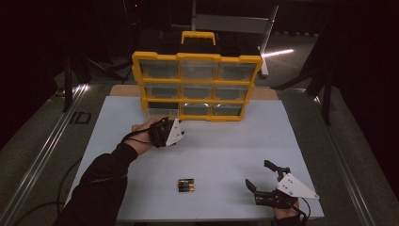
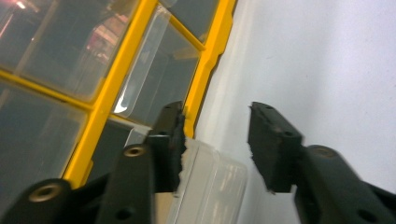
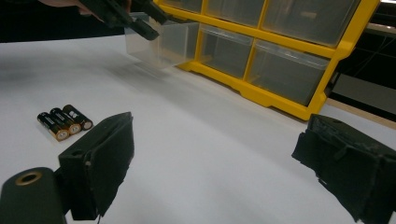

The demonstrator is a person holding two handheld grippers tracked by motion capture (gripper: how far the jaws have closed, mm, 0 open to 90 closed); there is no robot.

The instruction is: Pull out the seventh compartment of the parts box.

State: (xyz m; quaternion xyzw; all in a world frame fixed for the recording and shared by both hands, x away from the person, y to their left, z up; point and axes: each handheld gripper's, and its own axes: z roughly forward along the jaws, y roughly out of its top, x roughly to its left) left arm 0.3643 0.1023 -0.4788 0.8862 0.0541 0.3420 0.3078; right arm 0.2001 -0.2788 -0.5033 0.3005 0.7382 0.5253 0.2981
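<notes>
A yellow organizer (image 1: 197, 57) with several clear drawers stands upright at the back of the white table (image 1: 226, 141). Its bottom-left drawer (image 3: 163, 42) is pulled partway out. My left gripper (image 1: 161, 123) is at that drawer's front. In the left gripper view the jaws (image 2: 217, 135) stand apart over the drawer's clear front lip (image 2: 210, 182); one pad is beside it and the other is clear of it. Three AA batteries (image 1: 186, 185) lie side by side near the front of the table. My right gripper (image 1: 258, 173) rests at the front right, open, with nothing between its jaws.
The table's front edge runs just below the batteries (image 3: 64, 121) and my right gripper (image 3: 215, 154). Metal rails (image 1: 42, 155) flank the table on both sides. A black carrying case with a yellow handle (image 1: 198, 36) stands behind the organizer (image 3: 261, 95).
</notes>
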